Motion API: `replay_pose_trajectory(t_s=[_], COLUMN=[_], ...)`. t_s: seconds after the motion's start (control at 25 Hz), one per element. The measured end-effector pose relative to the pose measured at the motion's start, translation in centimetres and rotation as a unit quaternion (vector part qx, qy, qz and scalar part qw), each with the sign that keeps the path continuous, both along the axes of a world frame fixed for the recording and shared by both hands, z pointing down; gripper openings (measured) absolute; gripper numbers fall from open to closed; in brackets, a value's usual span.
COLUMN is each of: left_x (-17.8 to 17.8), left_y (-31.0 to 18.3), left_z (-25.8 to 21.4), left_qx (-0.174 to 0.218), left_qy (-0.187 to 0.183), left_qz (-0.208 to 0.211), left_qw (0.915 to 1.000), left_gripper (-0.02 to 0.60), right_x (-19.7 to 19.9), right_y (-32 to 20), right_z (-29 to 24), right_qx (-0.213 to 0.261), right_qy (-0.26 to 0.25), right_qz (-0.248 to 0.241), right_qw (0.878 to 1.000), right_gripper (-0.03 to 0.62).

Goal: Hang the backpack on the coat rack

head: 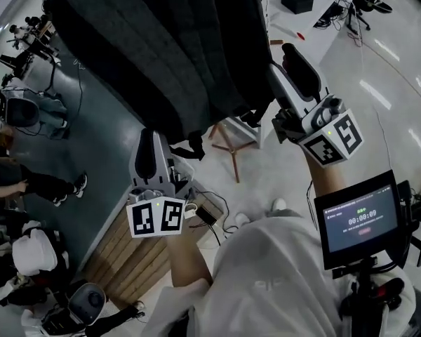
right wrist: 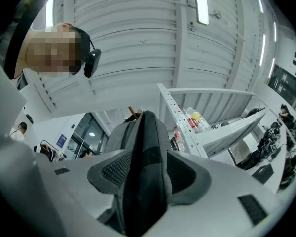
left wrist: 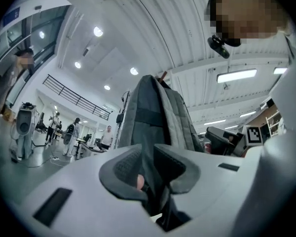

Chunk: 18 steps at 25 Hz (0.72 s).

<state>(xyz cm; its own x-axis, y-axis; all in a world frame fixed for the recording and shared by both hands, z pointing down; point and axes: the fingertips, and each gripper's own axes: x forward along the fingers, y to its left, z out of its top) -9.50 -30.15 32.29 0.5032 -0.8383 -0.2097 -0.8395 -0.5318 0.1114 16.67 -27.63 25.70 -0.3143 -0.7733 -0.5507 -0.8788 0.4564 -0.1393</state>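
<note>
— Starting at the left: what of the left gripper (left wrist: pixel 147 168)?

— Pinched down on a dark strap (left wrist: pixel 158 196) of the backpack (head: pixel 161 48), pads pressing the webbing from both sides. Steadies the lower end, probably, to stop the bag swinging.

— And the backpack itself?

— Held high in the middle, well off the floor (head: pixel 379 83), spread as a broad dark grey slab between both claws. Sits close against the coat rack (head: pixel 228 147), above its splayed wooden legs (head: pixel 233 161). Shows a wooden peg tip (left wrist: pixel 163 76) poking just over the top edge in the left gripper view.

— Hooked already?

— Hard to tell; hides the carry loop and the peg's base behind its own fabric. Not yet let go, at any rate.

— Moving right?

— Over to the right gripper (right wrist: pixel 145 174): clamped on a padded shoulder strap (right wrist: pixel 147 132), angled upward. Carries most of the weight, by the look of it, and raises the top toward the peg.

— Any risk?

— Sliding off a shallow peg if released too soon. Best to let go only once properly seated.
</note>
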Motion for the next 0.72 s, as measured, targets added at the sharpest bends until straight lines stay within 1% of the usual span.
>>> replay_pose_trajectory(t_s=[0.08, 0.16, 0.24, 0.32, 0.44, 0.6, 0.72], left_x=[0.6, 1.2, 1.9, 3.0, 4.8, 7.0, 8.5], left_y=[0.6, 1.7, 2.9, 3.8, 4.6, 5.4, 6.1], left_z=[-0.8, -1.9, -2.7, -2.8, -2.1, -0.3, 1.2], left_qx=[0.004, 0.007, 0.011, 0.014, 0.016, -0.004, -0.021], left_qy=[0.014, 0.018, 0.009, -0.009, -0.028, -0.025, -0.029], left_qz=[0.024, 0.048, 0.069, 0.089, 0.111, 0.138, 0.159], left_qw=[0.9996, 0.9987, 0.9975, 0.9959, 0.9933, 0.9902, 0.9866], left_gripper=[0.061, 0.031, 0.023, 0.017, 0.012, 0.009, 0.009], right_x=[0.0, -0.7, -1.6, -2.3, -2.9, -3.2, -3.3], right_y=[1.2, 2.7, 4.2, 5.2, 5.9, 6.3, 6.9], right_z=[-0.5, -1.4, -2.3, -2.4, -1.2, 1.6, 3.8], right_qx=[0.005, 0.008, 0.010, 0.007, -0.010, -0.044, -0.070], right_qy=[0.001, 0.012, 0.029, 0.044, 0.056, 0.052, 0.052], right_qz=[0.002, -0.006, -0.019, -0.028, -0.041, -0.057, -0.060], right_qw=[1.000, 1.000, 0.999, 0.999, 0.998, 0.996, 0.994], right_gripper=[0.224, 0.222, 0.222, 0.222, 0.222, 0.222, 0.222])
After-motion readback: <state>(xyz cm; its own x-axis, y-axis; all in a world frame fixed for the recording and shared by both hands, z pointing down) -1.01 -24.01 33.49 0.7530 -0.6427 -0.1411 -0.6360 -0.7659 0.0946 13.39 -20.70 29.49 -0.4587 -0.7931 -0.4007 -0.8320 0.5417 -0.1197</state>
